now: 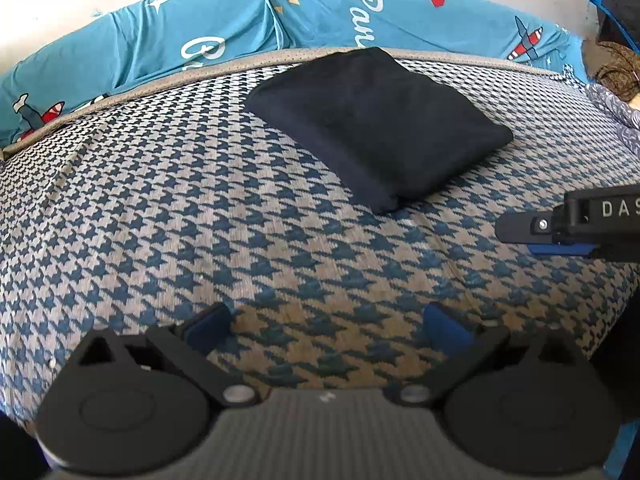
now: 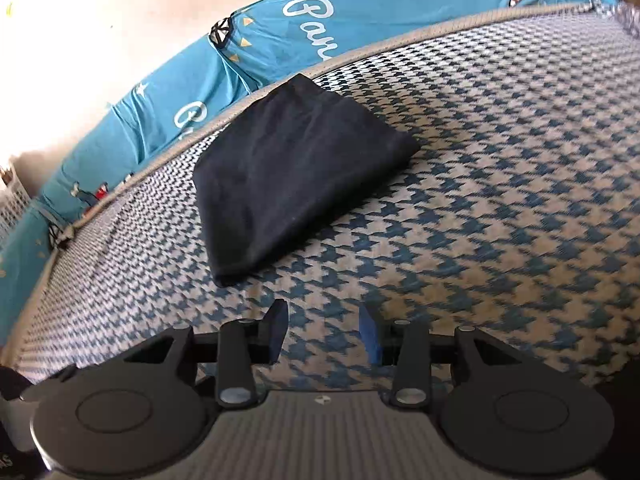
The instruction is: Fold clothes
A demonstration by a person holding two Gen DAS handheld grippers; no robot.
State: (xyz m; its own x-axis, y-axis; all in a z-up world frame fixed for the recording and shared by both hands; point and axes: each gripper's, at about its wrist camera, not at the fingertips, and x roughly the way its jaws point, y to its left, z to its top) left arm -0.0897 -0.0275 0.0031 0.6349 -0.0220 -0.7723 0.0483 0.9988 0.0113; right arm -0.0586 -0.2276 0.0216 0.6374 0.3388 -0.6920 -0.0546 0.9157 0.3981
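Observation:
A dark navy garment (image 1: 376,128) lies folded into a compact rectangle on the blue-and-beige houndstooth mat (image 1: 200,208), near the mat's far edge. My left gripper (image 1: 326,322) hovers over the near part of the mat, well short of the garment, jaws wide apart with nothing between them. In the right wrist view the same garment (image 2: 288,168) lies ahead and slightly left. My right gripper (image 2: 323,330) is open over bare mat (image 2: 500,208), just short of the garment's near corner. One of its fingers (image 1: 520,226) reaches in from the right edge of the left wrist view.
A teal printed bed sheet (image 1: 240,28) runs along the mat's far edge, with a pale wall behind. Grey patterned cloth (image 1: 616,120) and dark items lie at the far right. A white basket (image 2: 10,200) stands beyond the mat's left end.

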